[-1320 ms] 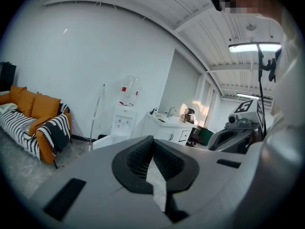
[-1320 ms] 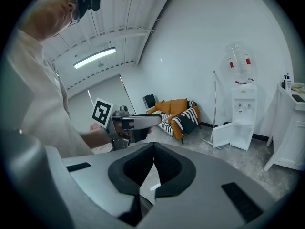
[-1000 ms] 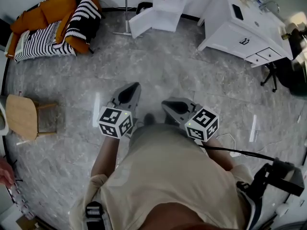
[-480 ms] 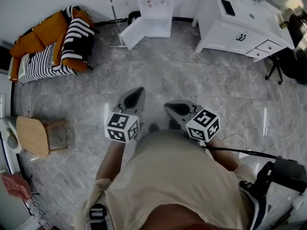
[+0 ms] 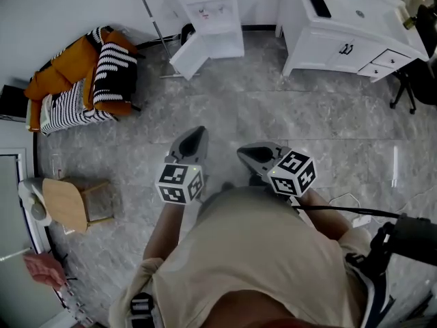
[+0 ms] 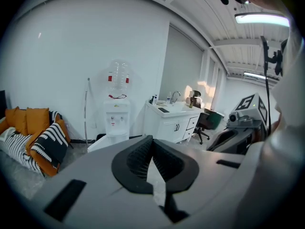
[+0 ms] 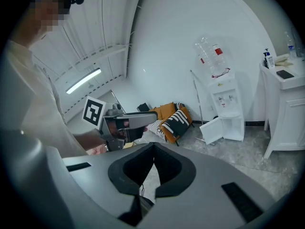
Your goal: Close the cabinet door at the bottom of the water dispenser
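**Approach Phase: Door Still Open**

Since a second ago the water dispenser point(image 5: 207, 9) has shifted lower-left in the head view, so the approach is under way, but it remains well apart. Its cabinet door point(image 5: 186, 55) stands swung open (hinged leftward). Left tongs point(image 5: 193, 137) and right tongs point(image 5: 254, 154) are pressed together, empty. The cabinet interior is indiscernible.
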`<state>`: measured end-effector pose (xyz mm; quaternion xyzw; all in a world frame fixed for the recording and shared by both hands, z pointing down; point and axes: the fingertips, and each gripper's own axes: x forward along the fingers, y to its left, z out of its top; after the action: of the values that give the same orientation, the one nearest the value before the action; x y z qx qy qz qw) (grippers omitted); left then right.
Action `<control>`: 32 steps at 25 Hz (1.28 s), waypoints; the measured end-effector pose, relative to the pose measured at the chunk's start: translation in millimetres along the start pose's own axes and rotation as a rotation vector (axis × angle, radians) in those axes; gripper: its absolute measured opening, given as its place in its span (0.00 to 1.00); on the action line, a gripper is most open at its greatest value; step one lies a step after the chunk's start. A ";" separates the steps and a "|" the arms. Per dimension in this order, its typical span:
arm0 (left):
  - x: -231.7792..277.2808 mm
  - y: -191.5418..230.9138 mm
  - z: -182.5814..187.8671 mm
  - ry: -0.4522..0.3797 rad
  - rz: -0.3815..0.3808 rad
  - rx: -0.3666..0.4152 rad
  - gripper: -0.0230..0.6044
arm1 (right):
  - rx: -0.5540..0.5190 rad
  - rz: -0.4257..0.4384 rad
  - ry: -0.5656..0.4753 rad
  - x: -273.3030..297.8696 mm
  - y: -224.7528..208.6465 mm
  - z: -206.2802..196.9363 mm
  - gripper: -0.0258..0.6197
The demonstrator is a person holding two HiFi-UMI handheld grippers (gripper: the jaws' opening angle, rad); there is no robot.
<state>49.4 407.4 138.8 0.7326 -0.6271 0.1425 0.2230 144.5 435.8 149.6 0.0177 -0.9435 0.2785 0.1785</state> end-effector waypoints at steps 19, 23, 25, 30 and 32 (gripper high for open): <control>37.0 -8.9 23.0 0.048 0.078 0.093 0.02 | 0.096 0.115 0.017 -6.0 -54.0 28.1 0.06; 49.7 -5.1 30.0 0.046 0.048 0.101 0.02 | 0.101 0.075 0.006 -5.7 -68.2 40.1 0.06; 54.3 1.3 36.1 0.038 0.037 0.105 0.02 | 0.102 0.058 0.004 -1.6 -73.6 45.9 0.06; 58.6 26.6 38.5 0.036 0.026 0.092 0.02 | 0.098 0.050 0.030 19.1 -76.1 54.3 0.06; 60.0 42.4 39.7 0.036 0.018 0.084 0.02 | 0.088 0.040 0.045 31.4 -75.6 58.3 0.06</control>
<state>15.3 331.2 140.3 0.7329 -0.6232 0.1839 0.2019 106.1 343.1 154.2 0.0003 -0.9263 0.3235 0.1932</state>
